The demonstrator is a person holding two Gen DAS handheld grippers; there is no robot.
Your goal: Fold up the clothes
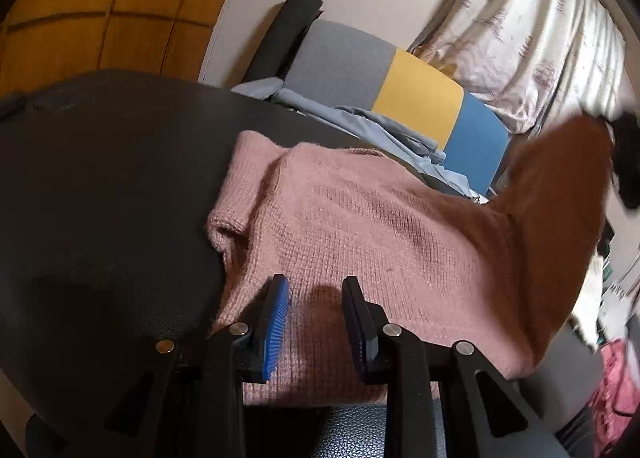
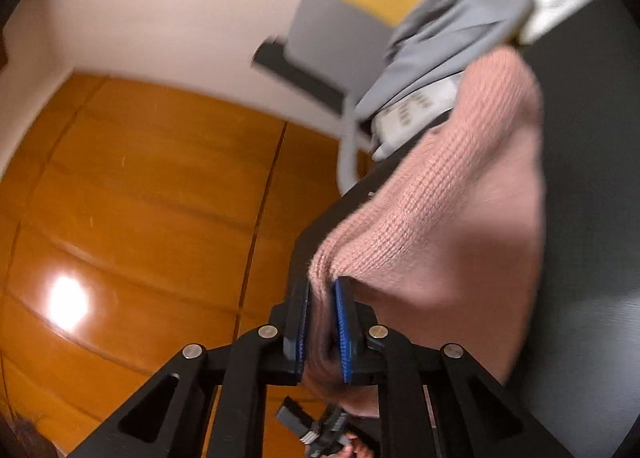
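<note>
The pink knitted sweater (image 1: 352, 242) lies spread across the dark leather-textured surface (image 1: 100, 197), its left sleeve folded in against the body and its right side lifted off the surface into a raised flap. By the look of it, the step in hand is carrying that right side over towards the left.

To do this well, the left gripper (image 1: 316, 326), hovering just above the near hem, can press the flat body down so it does not drag. Its jaws stand well apart with nothing between them; whether the tips touch the knit I cannot tell.

The lifted part should travel low and level, then land with its edge parallel to the left edge, so the fold line runs straight.

The right gripper (image 2: 322, 322) has its jaws nearly closed, pinching a bunched pink edge (image 2: 440, 217) of the sweater, which hangs stretched from it towards the surface. Loose knit stretches under its own weight, so a deep bite is the safer grip.
</note>
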